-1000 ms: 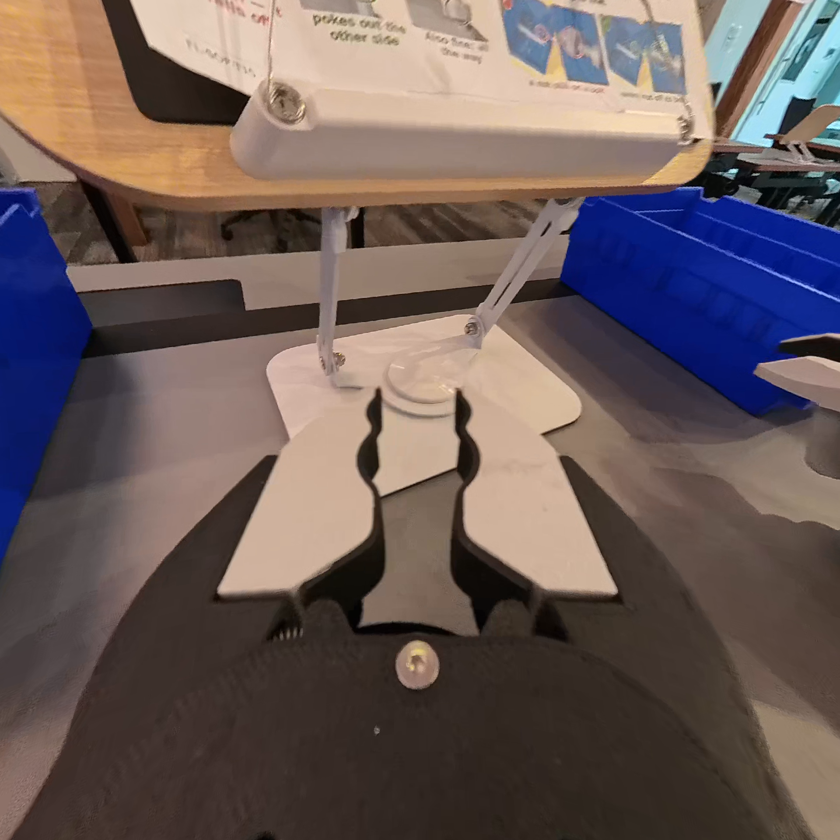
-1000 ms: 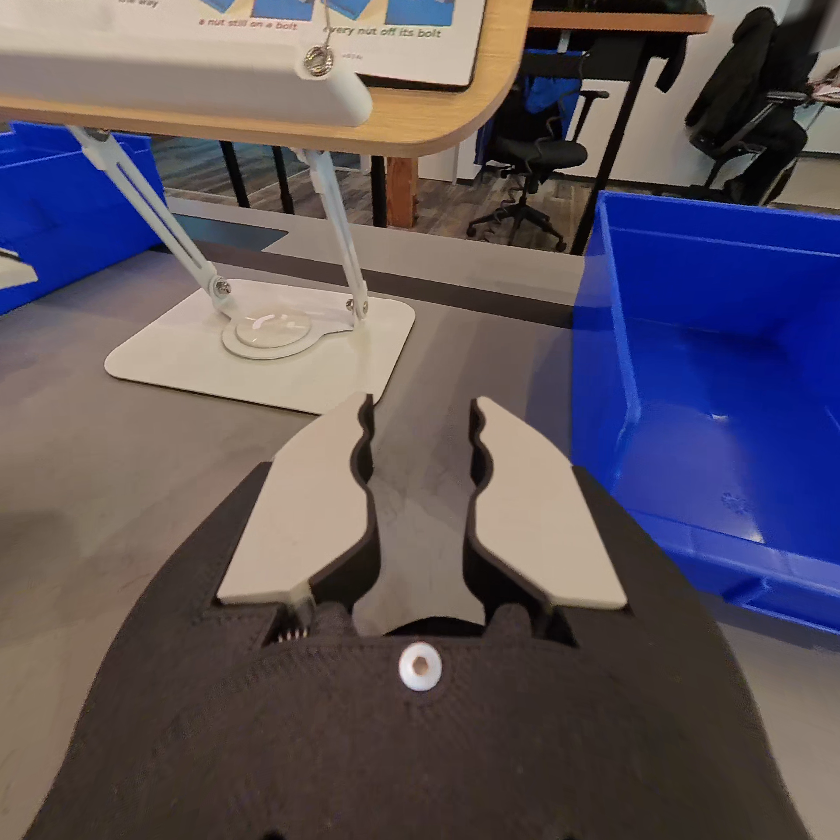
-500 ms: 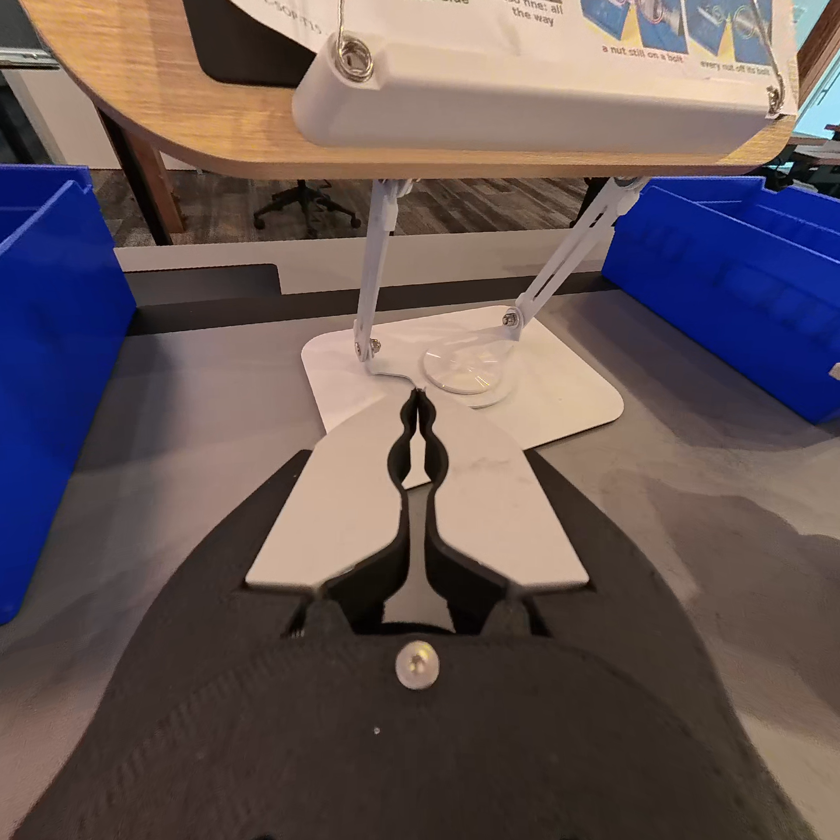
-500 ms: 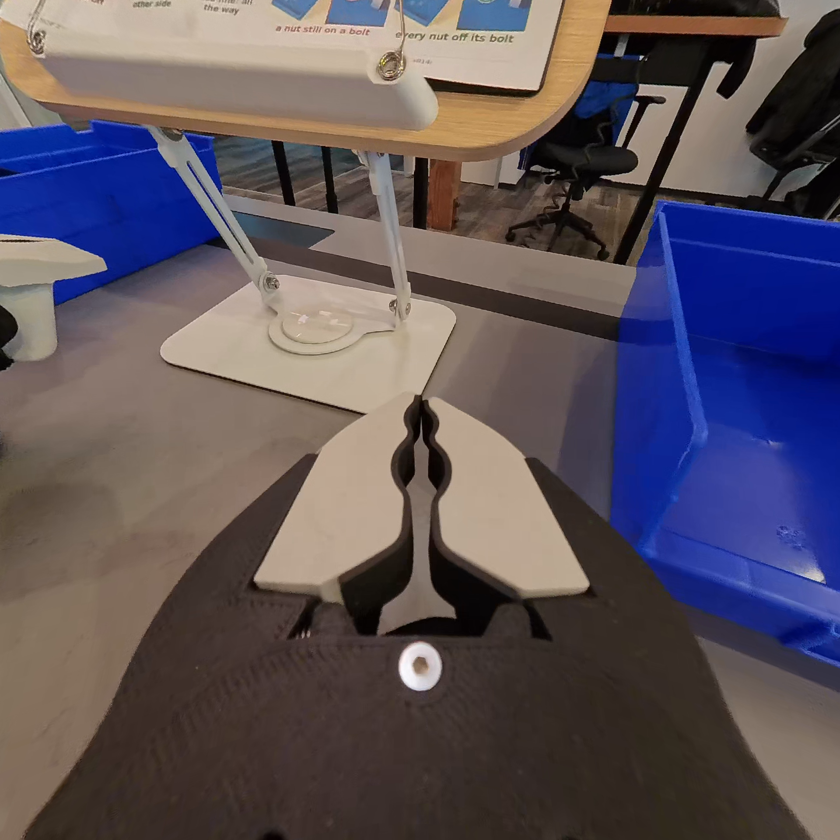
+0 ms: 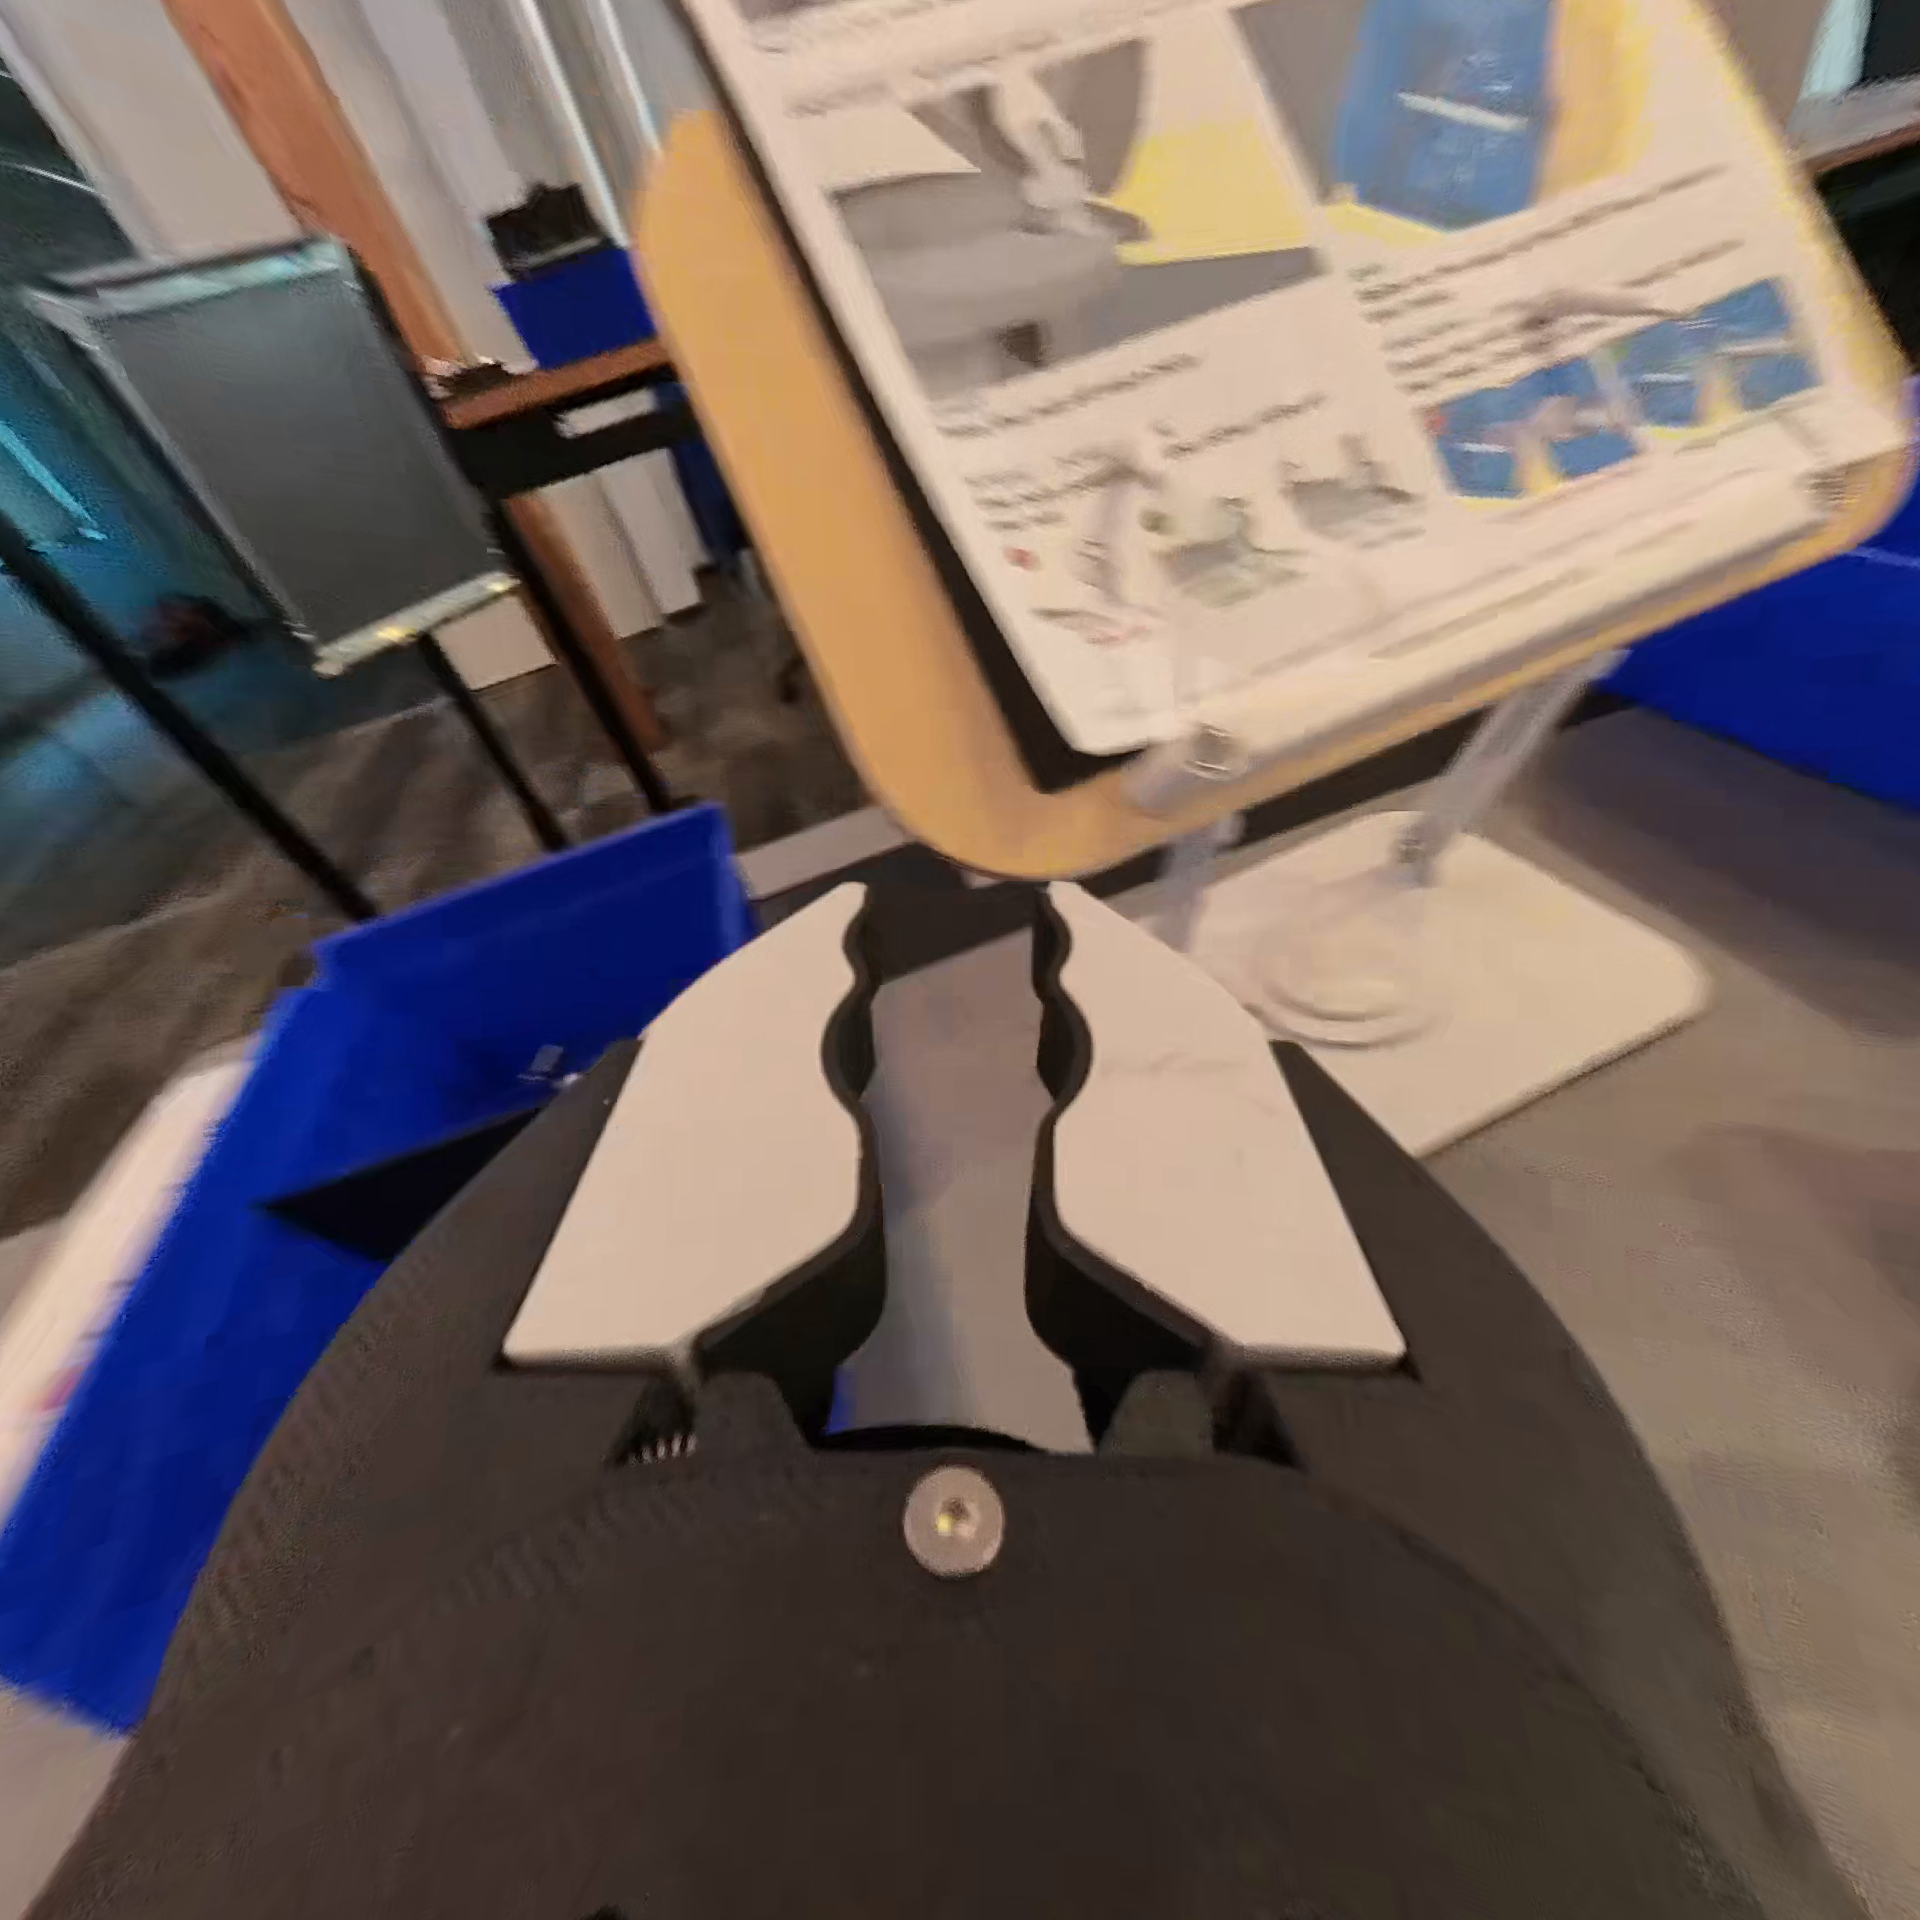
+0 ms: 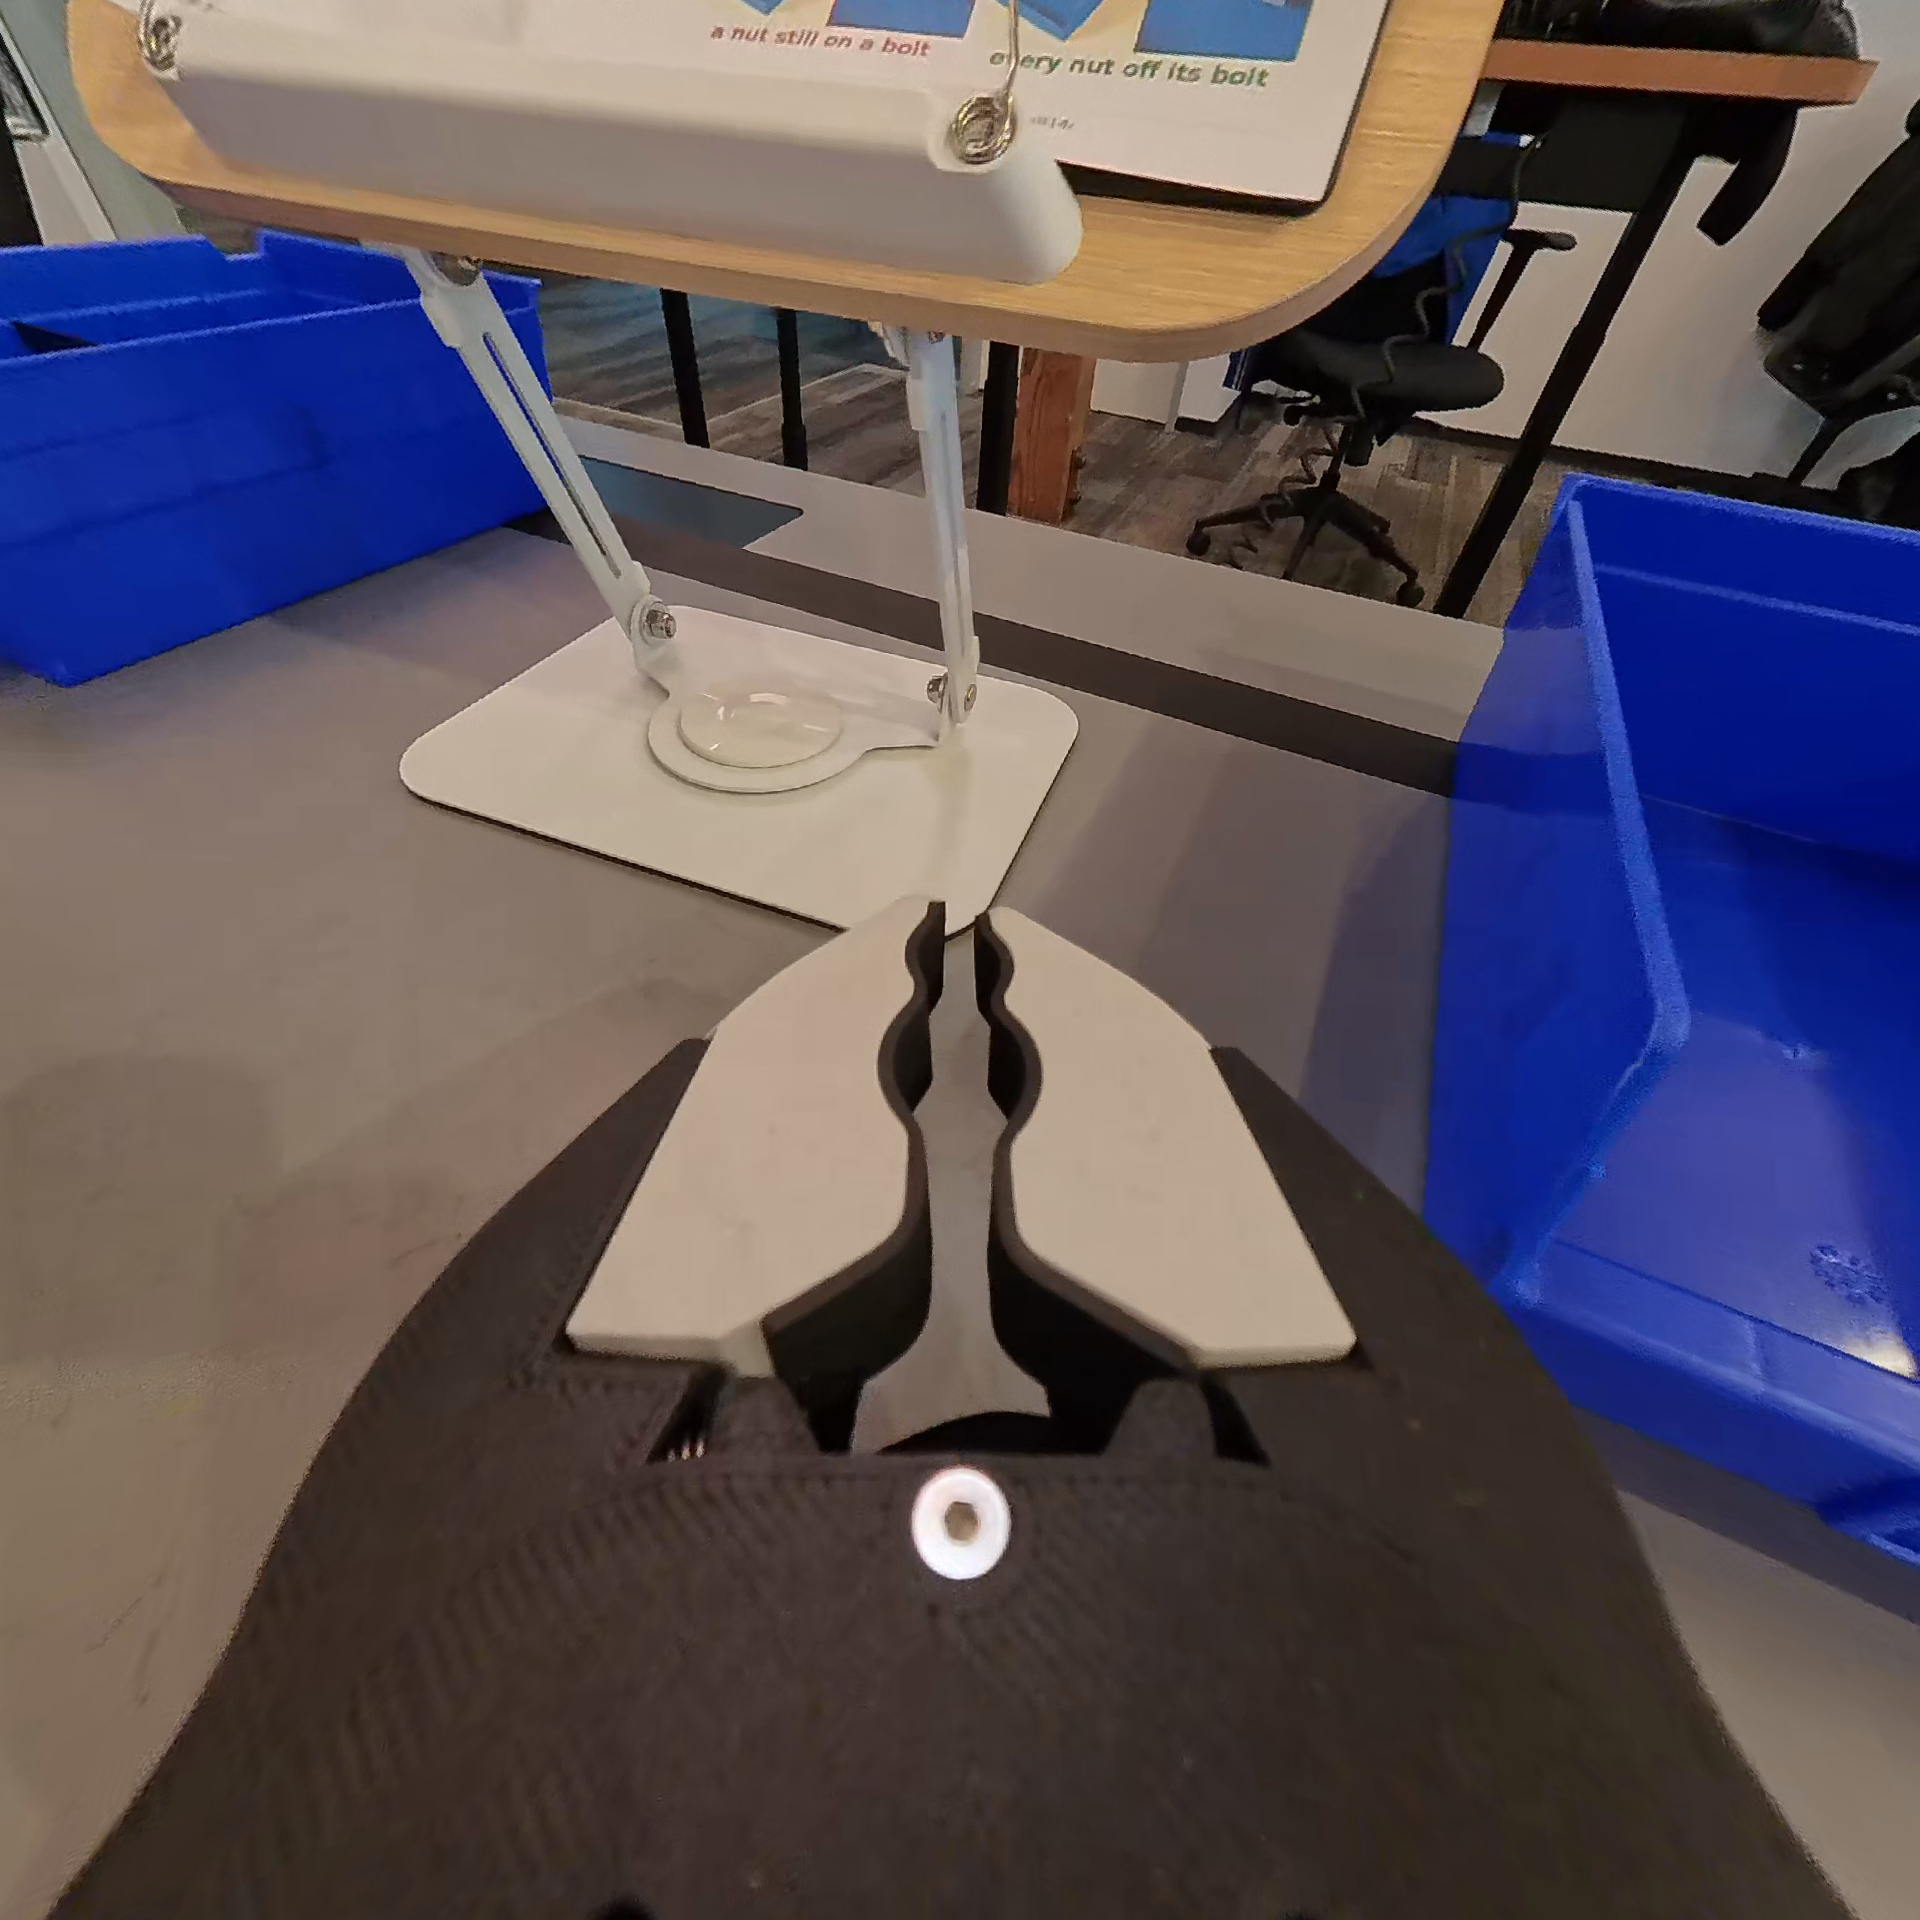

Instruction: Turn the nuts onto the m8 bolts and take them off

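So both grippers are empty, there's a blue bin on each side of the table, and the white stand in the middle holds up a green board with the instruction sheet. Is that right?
Nearly. The board is light wood, not green, as the right wrist view shows. The rest holds: the left gripper and right gripper grip nothing, a blue bin stands on one side of the table, another on the other, and the white stand carries the sheet.

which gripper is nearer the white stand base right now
Right, as far as the views show. The right gripper sits at the white stand base's near corner; the left gripper points left of it, toward a blue bin.
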`<control>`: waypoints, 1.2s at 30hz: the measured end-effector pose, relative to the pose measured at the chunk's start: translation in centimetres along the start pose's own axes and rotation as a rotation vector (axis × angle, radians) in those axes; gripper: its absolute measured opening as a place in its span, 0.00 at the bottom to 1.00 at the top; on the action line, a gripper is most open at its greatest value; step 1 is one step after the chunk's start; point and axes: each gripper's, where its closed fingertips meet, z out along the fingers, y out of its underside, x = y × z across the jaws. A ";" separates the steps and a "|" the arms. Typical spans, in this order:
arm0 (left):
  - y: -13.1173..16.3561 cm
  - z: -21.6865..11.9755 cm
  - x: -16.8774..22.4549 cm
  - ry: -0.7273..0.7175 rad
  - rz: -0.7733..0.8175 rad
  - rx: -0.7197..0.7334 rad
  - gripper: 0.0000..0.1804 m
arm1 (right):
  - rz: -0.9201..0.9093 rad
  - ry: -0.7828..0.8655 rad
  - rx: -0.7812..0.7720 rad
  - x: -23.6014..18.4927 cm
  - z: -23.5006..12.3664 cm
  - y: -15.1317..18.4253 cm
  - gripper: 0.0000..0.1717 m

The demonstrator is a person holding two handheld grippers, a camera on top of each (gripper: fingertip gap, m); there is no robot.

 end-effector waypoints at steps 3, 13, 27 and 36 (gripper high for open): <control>-0.5 2.3 -7.0 -0.066 0.029 -0.079 0.20 | -0.003 -0.007 -0.010 -0.1 0.1 0.1 0.03; 9.7 14.1 -19.7 0.056 -0.101 -0.644 0.36 | -0.013 -0.039 -0.035 -0.6 0.4 0.5 0.02; 19.9 19.7 -23.3 0.039 0.013 -1.088 0.32 | -0.017 -0.081 -0.046 -1.1 0.5 0.6 0.01; 22.0 19.6 -22.1 0.106 -0.009 -1.265 0.28 | 0.000 -0.101 -0.036 -1.1 0.4 0.5 0.01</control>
